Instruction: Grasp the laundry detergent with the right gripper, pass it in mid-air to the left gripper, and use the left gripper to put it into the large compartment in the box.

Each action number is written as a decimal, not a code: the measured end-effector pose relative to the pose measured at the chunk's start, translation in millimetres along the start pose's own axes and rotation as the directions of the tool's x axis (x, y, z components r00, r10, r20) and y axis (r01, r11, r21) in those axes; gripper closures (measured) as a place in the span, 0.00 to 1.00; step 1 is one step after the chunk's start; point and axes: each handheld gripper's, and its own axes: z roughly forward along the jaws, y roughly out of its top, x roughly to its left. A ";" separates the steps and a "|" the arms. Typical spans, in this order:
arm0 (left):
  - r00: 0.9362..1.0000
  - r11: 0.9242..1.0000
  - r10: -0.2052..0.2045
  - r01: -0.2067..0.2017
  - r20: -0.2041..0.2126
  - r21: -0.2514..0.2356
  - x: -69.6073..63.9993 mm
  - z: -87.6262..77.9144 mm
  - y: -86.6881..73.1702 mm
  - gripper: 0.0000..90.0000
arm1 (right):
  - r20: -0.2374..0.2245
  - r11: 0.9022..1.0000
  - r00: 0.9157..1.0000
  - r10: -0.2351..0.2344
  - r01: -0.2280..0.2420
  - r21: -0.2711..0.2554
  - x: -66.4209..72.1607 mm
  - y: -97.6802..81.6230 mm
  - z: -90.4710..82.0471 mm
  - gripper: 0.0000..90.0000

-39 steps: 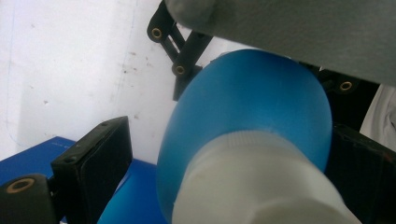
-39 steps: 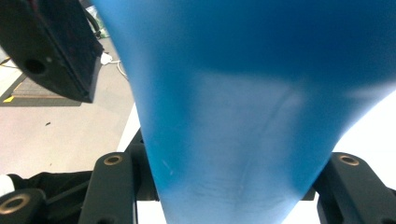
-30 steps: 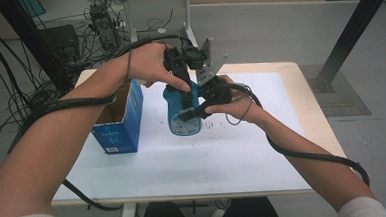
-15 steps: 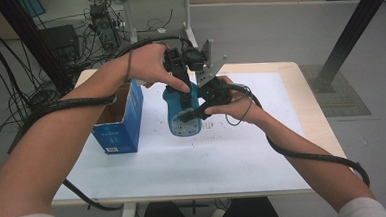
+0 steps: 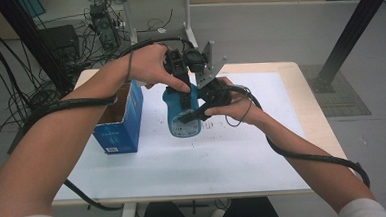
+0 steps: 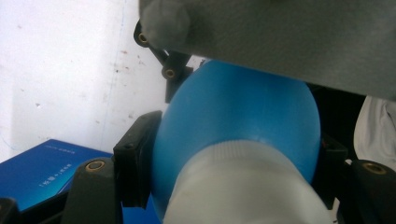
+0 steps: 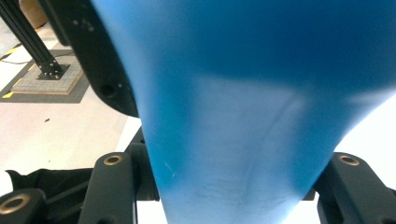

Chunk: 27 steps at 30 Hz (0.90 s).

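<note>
A blue bottle [image 5: 183, 123] with a white ribbed cap [image 6: 243, 186] stands upright on the white table [image 5: 234, 161]. My left gripper [image 5: 182, 89] comes down on it from above. Its jaws have just been closing, and in the left gripper view [image 6: 229, 158] the black pads [image 6: 135, 163] press on the bottle's blue shoulder [image 6: 233, 112] just under the cap. My right gripper [image 5: 187, 116] reaches in from the right and is shut on the bottle's body. In the right gripper view [image 7: 233, 186] the blue wall [image 7: 243, 116] sits between the two jaws.
An open blue cardboard box [image 5: 119, 122] stands left of the bottle, and its corner [image 6: 46, 168] is close by in the left gripper view. The right gripper's grey plate [image 5: 209, 62] rises behind the bottle. Cables trail off both table sides. A black frame post [image 5: 347, 35] stands at far right.
</note>
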 end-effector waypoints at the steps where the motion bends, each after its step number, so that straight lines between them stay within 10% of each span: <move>1: 1.000 1.000 0.000 0.000 -0.001 -0.001 0.0 0.1 0.1 0.38 | 0.000 1.000 1.000 -0.001 0.001 0.000 -0.1 -0.2 -0.1 0.48; 27: 1.000 1.000 0.006 -0.006 -0.019 0.002 -0.1 2.8 2.5 0.38 | 0.014 1.000 1.000 -0.009 0.009 0.007 -1.4 -2.4 -0.6 0.48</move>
